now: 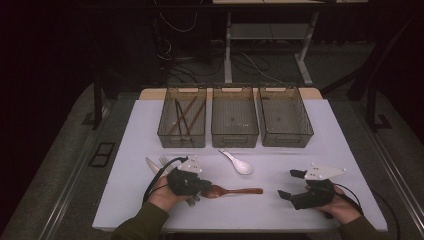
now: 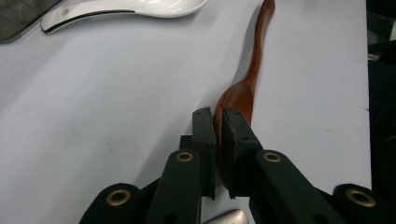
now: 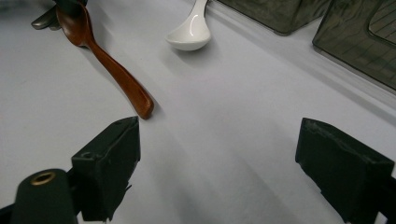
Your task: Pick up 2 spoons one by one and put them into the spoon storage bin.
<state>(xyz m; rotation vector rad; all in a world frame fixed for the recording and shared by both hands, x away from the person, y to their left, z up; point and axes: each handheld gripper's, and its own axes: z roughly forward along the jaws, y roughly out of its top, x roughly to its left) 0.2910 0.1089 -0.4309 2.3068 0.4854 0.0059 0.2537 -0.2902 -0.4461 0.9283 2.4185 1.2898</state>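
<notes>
The jaws of the left gripper [image 2: 218, 122] are pinched on the bowl edge of a brown wooden spoon [image 2: 247, 84], which stands on its edge between them in the left gripper view. From the high view the spoon's handle [image 1: 242, 190] stretches to the right along the white counter [image 1: 300, 155], toward the right gripper [image 1: 292, 184]. The right gripper's jaws are spread wide with nothing between them, and in the right gripper view the tip of the spoon handle [image 3: 142, 105] lies just beyond its near jaw. A white ceramic spoon [image 1: 237, 162] lies on the counter between the grippers and the row of bins. Three clear bins stand side by side at the far edge: the left bin [image 1: 182, 117] holds chopsticks, the middle bin [image 1: 234, 117] and right bin [image 1: 285, 117] look bare inside. Beside the left gripper lie a fork [image 1: 162, 160] and a knife [image 1: 151, 164], partly hidden by the hand.
</notes>
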